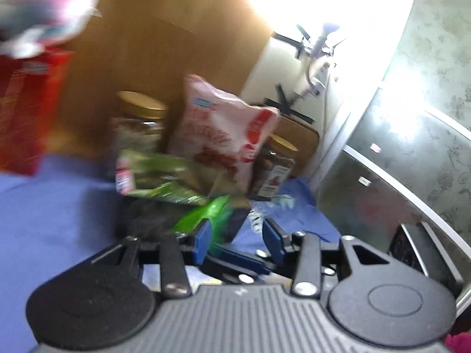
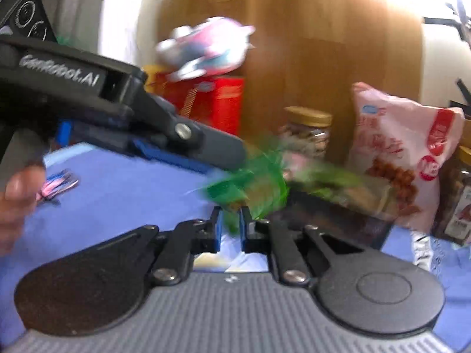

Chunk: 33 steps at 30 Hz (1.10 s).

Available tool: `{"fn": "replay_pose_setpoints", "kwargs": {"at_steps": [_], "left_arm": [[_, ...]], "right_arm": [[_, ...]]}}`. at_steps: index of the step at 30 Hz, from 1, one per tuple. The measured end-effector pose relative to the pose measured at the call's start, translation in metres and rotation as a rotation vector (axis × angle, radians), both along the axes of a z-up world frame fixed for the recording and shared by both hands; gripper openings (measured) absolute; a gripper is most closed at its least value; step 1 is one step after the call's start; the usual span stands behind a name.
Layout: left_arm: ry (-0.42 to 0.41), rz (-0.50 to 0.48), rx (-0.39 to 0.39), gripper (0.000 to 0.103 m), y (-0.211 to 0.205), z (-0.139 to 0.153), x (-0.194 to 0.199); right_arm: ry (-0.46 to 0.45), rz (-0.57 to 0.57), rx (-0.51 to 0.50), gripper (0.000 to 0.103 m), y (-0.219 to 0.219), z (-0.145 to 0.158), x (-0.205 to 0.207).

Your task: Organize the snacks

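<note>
Both views are motion-blurred. A green snack bag (image 1: pixel 206 214) lies on the blue cloth by a dark tray (image 1: pixel 147 220). My left gripper (image 1: pixel 235 235) is open, its fingers around the bag's near end. In the right wrist view my right gripper (image 2: pixel 230 226) is shut on a corner of the green bag (image 2: pixel 253 188), and the left gripper (image 2: pixel 232 158) reaches in from the left to the same bag. Behind stand a pink-white snack bag (image 1: pixel 223 135), two gold-lidded jars (image 1: pixel 141 123) (image 1: pixel 273 167) and a red box (image 1: pixel 26 108).
A pink-white packet (image 2: pixel 206 47) lies on top of the red box (image 2: pixel 215 103). A small pink wrapper (image 2: pixel 56 186) lies on the blue cloth (image 2: pixel 117 200) at left. A wooden panel (image 1: pixel 164 29) backs the snacks. A grey patterned wall (image 1: pixel 426 103) is at right.
</note>
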<state>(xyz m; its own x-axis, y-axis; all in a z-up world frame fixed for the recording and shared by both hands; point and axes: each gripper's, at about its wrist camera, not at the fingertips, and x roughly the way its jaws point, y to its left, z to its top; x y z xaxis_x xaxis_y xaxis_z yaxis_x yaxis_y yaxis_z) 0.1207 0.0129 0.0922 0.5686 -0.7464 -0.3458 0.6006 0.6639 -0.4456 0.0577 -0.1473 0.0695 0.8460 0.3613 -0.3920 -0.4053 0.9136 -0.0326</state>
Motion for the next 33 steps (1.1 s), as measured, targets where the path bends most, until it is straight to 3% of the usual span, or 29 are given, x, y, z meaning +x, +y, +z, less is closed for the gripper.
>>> {"fn": "replay_pose_setpoints", "kwargs": {"at_steps": [5, 7, 10, 12, 14, 16, 19, 21, 23, 26, 27, 29, 33], "left_arm": [[-0.011, -0.018, 0.052, 0.037, -0.058, 0.005, 0.061], [0.038, -0.002, 0.034, 0.037, -0.065, 0.004, 0.08], [0.069, -0.03, -0.011, 0.037, -0.05, 0.0, 0.077], [0.06, 0.006, 0.044, 0.043, -0.036, -0.007, 0.066], [0.077, 0.029, 0.11, 0.046, -0.026, -0.022, 0.058], [0.125, 0.043, 0.172, 0.052, -0.023, -0.04, 0.056], [0.183, 0.045, 0.243, 0.059, -0.023, -0.065, 0.059], [0.217, 0.033, 0.255, 0.067, -0.027, -0.077, 0.064], [0.238, 0.018, 0.245, 0.063, -0.031, -0.088, 0.064], [0.224, -0.01, 0.238, 0.053, -0.036, -0.09, 0.053], [0.227, 0.012, 0.236, 0.053, -0.036, -0.089, 0.05], [0.229, 0.045, 0.232, 0.052, -0.032, -0.085, 0.047], [0.159, 0.048, 0.164, 0.051, -0.027, -0.052, 0.04]], "right_arm": [[-0.061, -0.167, -0.05, 0.014, -0.025, 0.005, 0.055], [-0.041, -0.207, -0.049, 0.014, -0.042, 0.004, 0.066], [0.048, -0.135, 0.092, 0.015, -0.078, 0.007, 0.061], [0.109, -0.099, 0.117, 0.018, -0.091, 0.003, 0.051], [0.206, -0.052, 0.146, 0.042, -0.098, -0.007, 0.043], [0.271, 0.007, 0.157, 0.058, -0.091, -0.02, 0.033], [0.297, 0.053, 0.058, 0.069, -0.065, -0.037, 0.023], [0.323, 0.049, 0.0, 0.069, -0.052, -0.047, 0.025], [0.347, 0.055, -0.008, 0.068, -0.044, -0.056, 0.026], [0.298, 0.052, -0.044, 0.059, -0.031, -0.06, 0.022], [0.288, 0.045, -0.048, 0.057, -0.029, -0.06, 0.021], [0.276, 0.044, -0.023, 0.04, -0.03, -0.058, 0.018], [0.207, 0.025, 0.013, 0.036, -0.037, -0.037, 0.017]]}}
